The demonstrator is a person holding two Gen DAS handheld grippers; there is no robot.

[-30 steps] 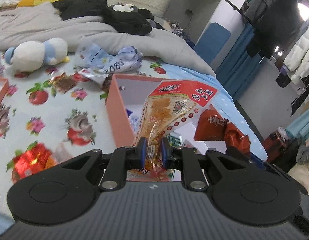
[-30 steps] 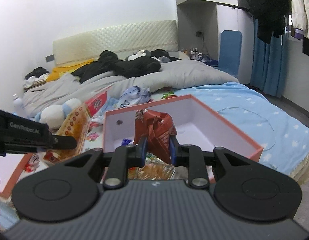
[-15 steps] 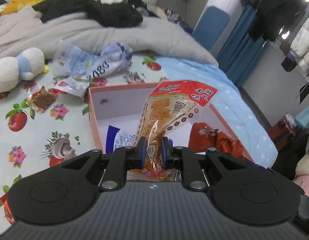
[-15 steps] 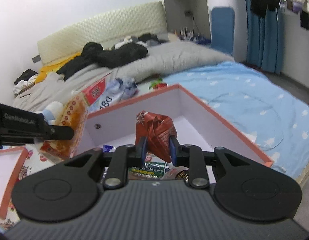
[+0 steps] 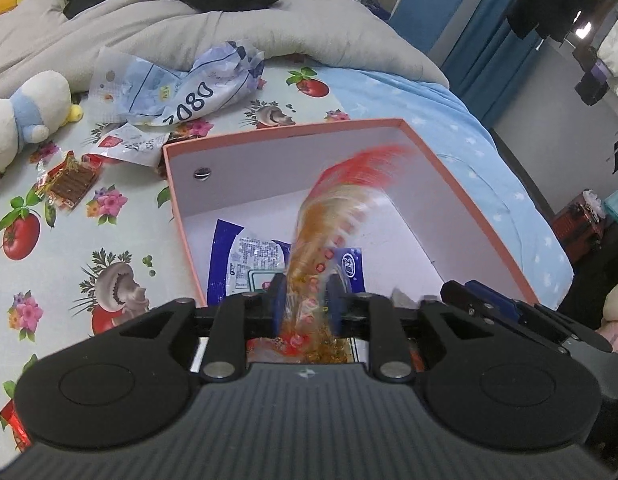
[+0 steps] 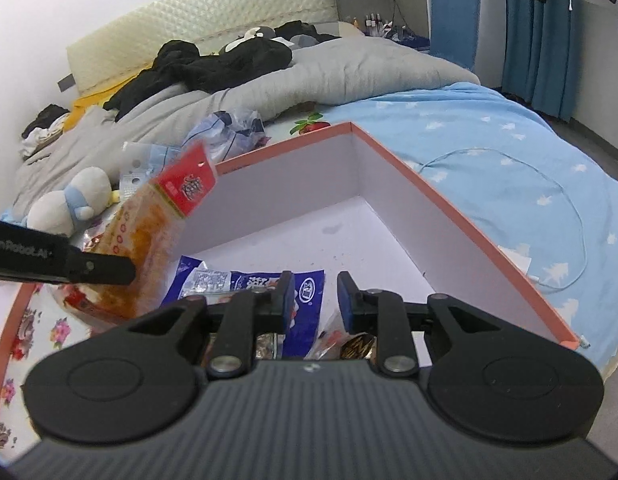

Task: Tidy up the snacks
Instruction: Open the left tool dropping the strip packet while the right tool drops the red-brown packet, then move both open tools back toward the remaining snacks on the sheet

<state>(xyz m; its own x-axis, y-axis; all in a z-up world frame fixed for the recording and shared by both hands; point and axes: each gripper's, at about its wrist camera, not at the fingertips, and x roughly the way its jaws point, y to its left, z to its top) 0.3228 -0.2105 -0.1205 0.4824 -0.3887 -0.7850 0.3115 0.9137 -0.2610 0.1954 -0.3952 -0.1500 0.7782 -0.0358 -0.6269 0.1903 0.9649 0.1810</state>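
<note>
The left gripper (image 5: 307,300) is spreading its jaws over the orange-rimmed box (image 5: 461,184), letting the orange snack bag with a red header (image 5: 329,216) slip through, motion-blurred, to drop inside. The right gripper (image 6: 312,300) is also opening, nothing between its jaws. Below both lies a blue snack packet (image 6: 245,282) on the box floor.

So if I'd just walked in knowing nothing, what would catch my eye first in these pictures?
Probably the big orange-rimmed box lying open on the bed, white inside, with a blue snack packet on its floor. Next, the blurred orange-and-red snack bag between the fingers of the left gripper above the box, whose jaws are opening. Off to the left, a white and blue plush toy lies on the fruit-printed sheet.
</note>
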